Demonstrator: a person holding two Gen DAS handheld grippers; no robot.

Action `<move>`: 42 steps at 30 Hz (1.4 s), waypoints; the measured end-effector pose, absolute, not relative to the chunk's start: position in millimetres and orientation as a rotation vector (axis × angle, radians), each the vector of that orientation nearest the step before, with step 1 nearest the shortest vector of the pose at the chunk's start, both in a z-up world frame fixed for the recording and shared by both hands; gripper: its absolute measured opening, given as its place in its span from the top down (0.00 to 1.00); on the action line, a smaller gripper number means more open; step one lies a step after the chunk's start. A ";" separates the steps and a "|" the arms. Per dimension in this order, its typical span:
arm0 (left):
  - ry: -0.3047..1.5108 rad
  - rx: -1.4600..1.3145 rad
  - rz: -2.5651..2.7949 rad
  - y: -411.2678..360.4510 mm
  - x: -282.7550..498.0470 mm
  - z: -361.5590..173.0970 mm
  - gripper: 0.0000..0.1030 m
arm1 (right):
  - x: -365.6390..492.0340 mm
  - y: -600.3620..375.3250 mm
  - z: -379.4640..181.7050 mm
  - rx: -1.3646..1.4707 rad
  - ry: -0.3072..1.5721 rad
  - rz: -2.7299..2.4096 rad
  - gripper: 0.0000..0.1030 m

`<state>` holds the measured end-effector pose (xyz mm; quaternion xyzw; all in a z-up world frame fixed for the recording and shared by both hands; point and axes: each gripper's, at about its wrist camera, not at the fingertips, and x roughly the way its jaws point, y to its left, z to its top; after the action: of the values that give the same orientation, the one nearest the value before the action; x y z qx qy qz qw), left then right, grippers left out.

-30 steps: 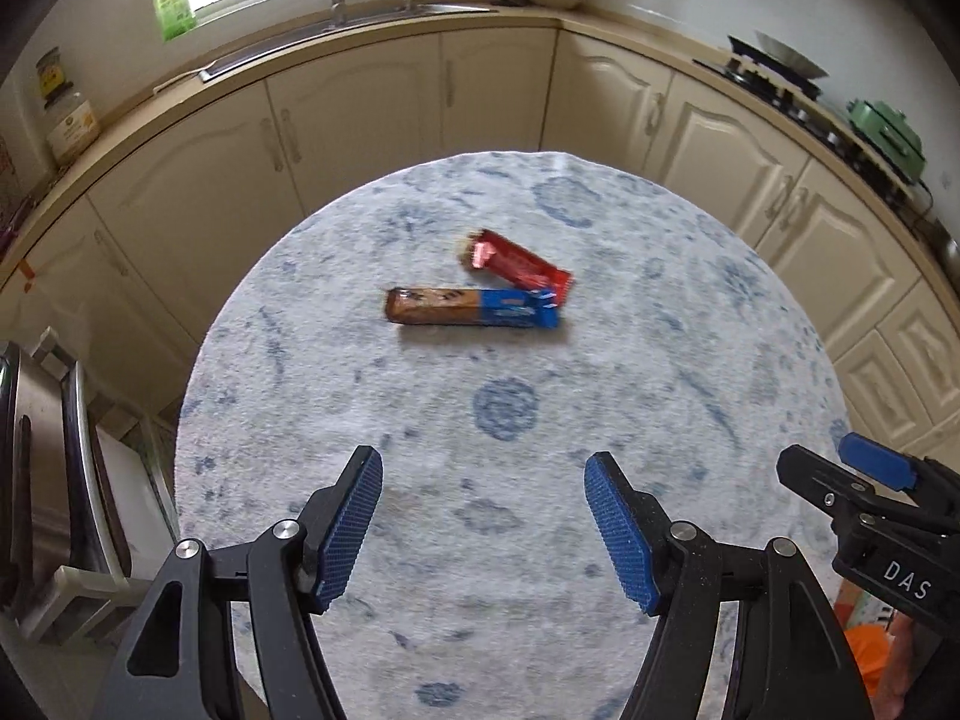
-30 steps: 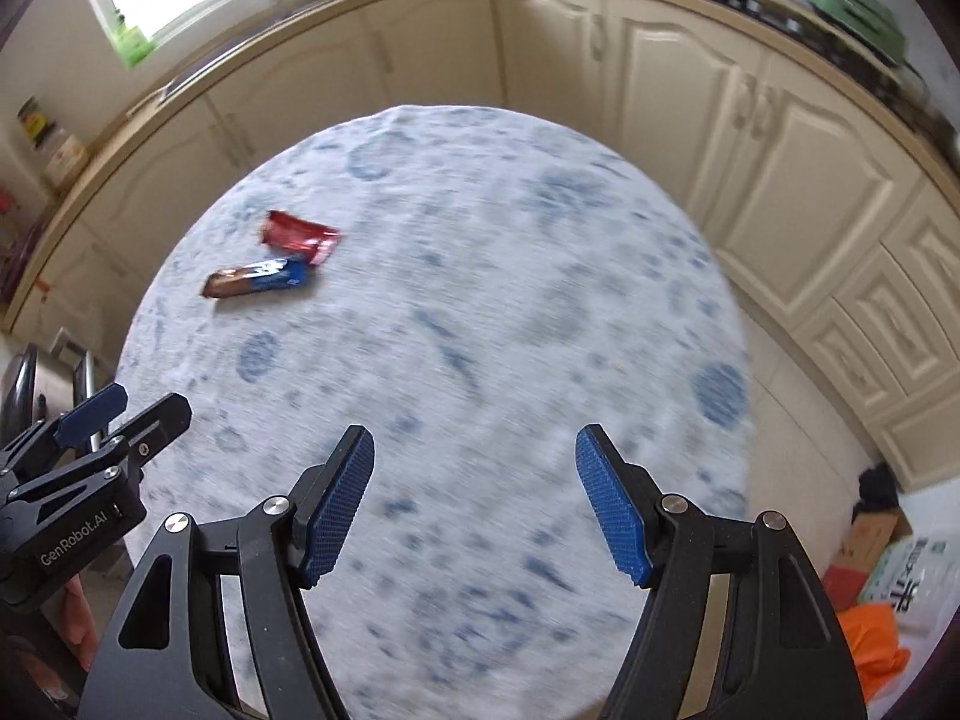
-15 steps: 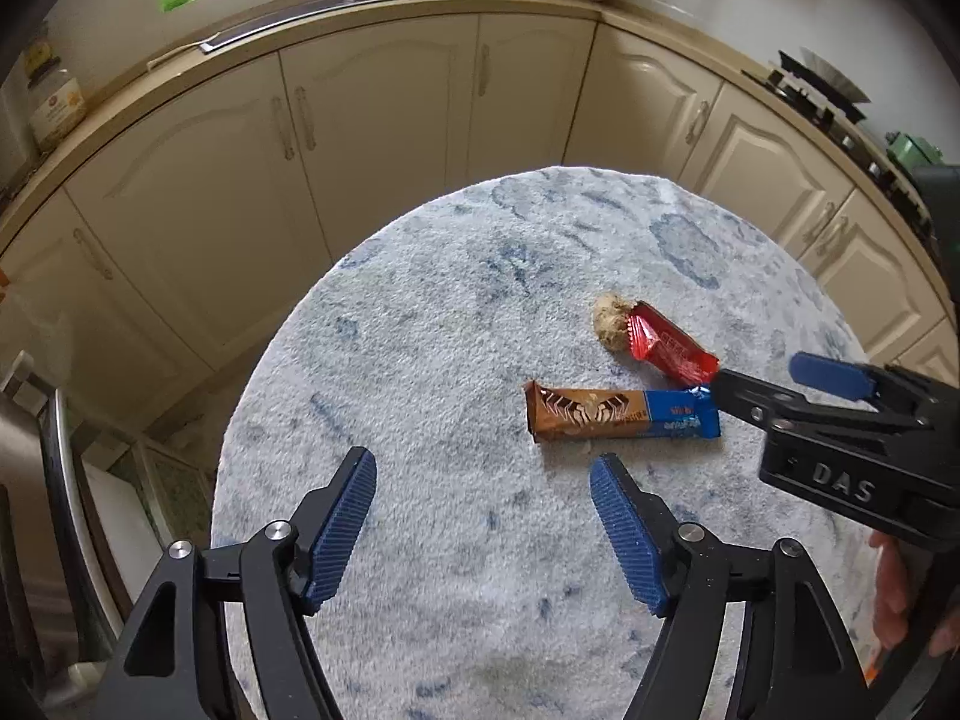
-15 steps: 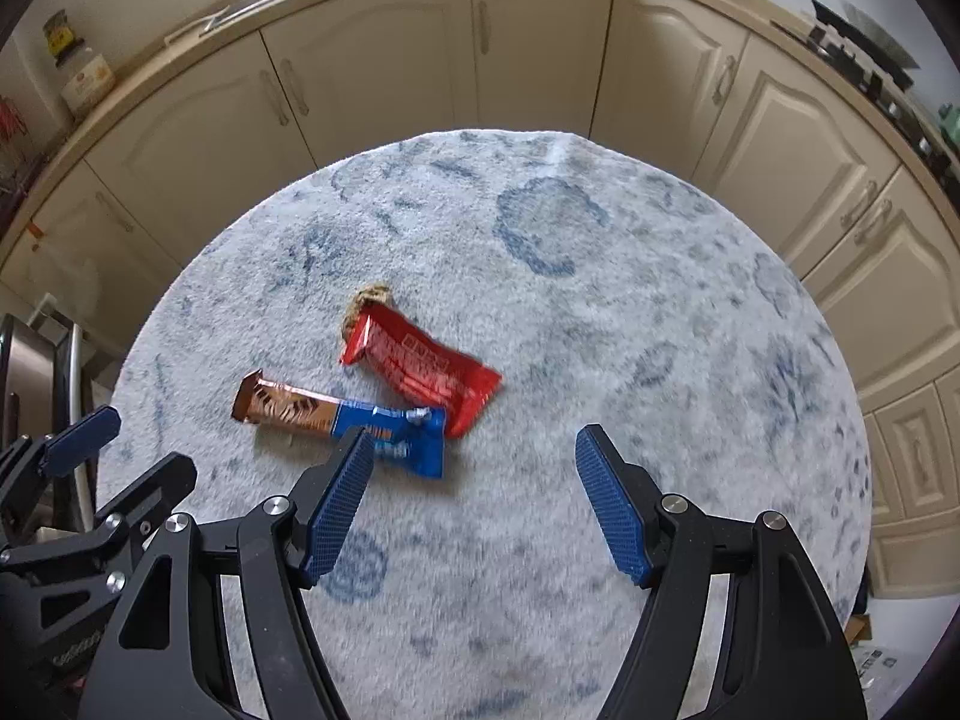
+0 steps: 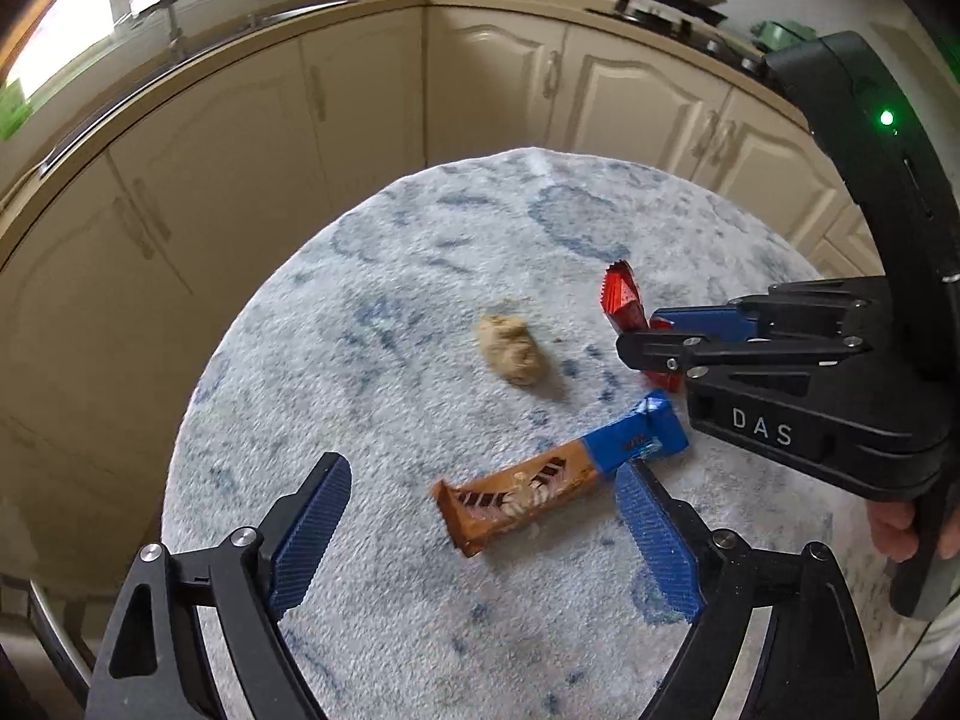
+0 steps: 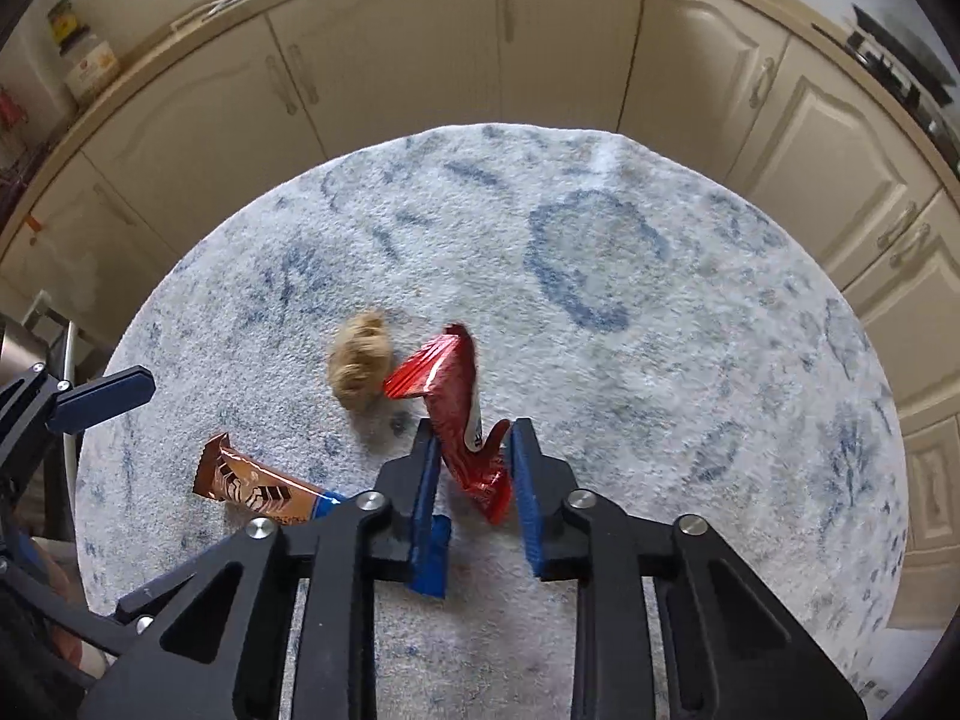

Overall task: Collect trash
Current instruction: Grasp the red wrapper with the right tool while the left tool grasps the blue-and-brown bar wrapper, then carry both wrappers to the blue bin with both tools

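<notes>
A red wrapper (image 6: 459, 414) is pinched between the blue pads of my right gripper (image 6: 474, 474), its top end tilted up off the round blue-and-white table (image 6: 660, 360). In the left wrist view the red wrapper (image 5: 621, 300) sticks out of the right gripper (image 5: 645, 339). A brown-and-blue bar wrapper (image 5: 552, 483) lies flat between the open fingers of my left gripper (image 5: 480, 540); it also shows in the right wrist view (image 6: 258, 489). A tan crumpled lump (image 5: 510, 348) lies on the table beside the red wrapper, also seen from the right wrist (image 6: 360, 360).
Cream kitchen cabinets (image 6: 390, 66) curve around the far side of the table. A stove with pans (image 5: 672, 0) stands on the counter at the back right. The left gripper's body (image 6: 66, 402) sits at the table's left edge.
My right gripper has closed on the red wrapper and lifted its end, uncovering the tan lump. My left gripper has moved in over the brown-and-blue wrapper.
</notes>
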<state>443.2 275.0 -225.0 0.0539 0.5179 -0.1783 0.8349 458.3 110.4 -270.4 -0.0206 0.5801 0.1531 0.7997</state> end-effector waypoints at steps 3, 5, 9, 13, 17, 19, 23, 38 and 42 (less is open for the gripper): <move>1.098 0.187 -0.476 255.4 448.4 -232.7 0.16 | 446.3 86.1 -272.5 0.039 1.272 0.296 0.83; 1.087 0.255 -0.519 241.4 449.8 -240.4 0.20 | 436.8 72.0 -273.5 0.088 1.280 0.272 0.83; 1.112 0.300 -0.535 225.9 455.7 -258.1 0.46 | 415.0 47.5 -270.2 0.186 1.304 0.224 0.83; 1.134 0.287 -0.541 227.1 457.5 -256.1 0.86 | 388.0 31.6 -268.2 0.241 1.315 0.175 0.83; 1.166 0.249 -0.489 230.5 446.4 -254.8 0.86 | 373.1 24.9 -267.9 0.281 1.317 0.163 0.83; 1.184 0.209 -0.487 229.2 435.3 -252.4 0.86 | 364.9 23.0 -268.0 0.295 1.323 0.166 0.83; 1.201 0.157 -0.449 230.4 408.5 -239.9 0.86 | 353.9 20.1 -266.6 0.307 1.327 0.176 0.83; 1.165 0.143 -0.417 174.1 333.7 -189.4 0.86 | 299.2 -33.8 -234.1 0.356 1.285 0.194 0.83; 1.154 0.163 -0.453 142.7 321.0 -177.1 0.86 | 281.5 -67.6 -228.0 0.388 1.264 0.162 0.83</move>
<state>321.0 142.7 -177.1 0.0763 0.5400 -0.2120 0.8109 281.5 -67.6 -228.0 0.1798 0.5865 0.0752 0.7862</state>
